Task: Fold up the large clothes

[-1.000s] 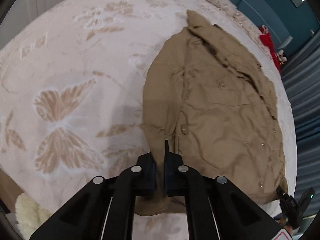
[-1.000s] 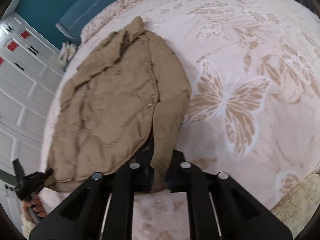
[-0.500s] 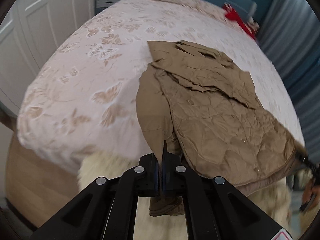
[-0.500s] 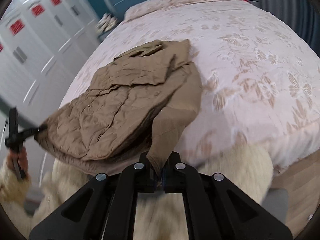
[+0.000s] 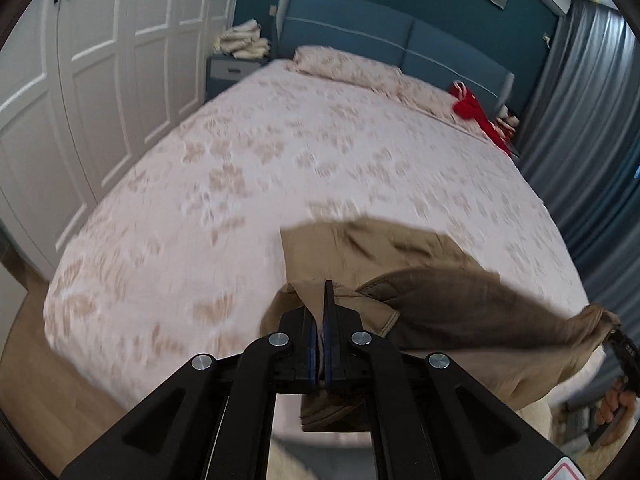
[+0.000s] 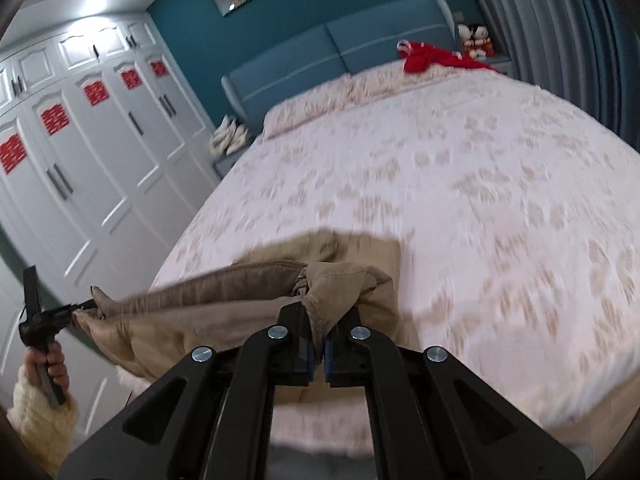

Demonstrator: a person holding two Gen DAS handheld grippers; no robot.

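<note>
Both the left gripper and right gripper have jaws clamped on the tan jacket, lifted over the bed

Place: a bedroom in a home.
Bed: a large bed with a pink floral bedspread fills the middle.
Headboard: a padded blue headboard stands at the far end, against a teal wall.
Wardrobe: white panelled wardrobe doors line the left.
Curtains: grey curtains hang on the right.
Nightstand: a nightstand sits far left.
</note>
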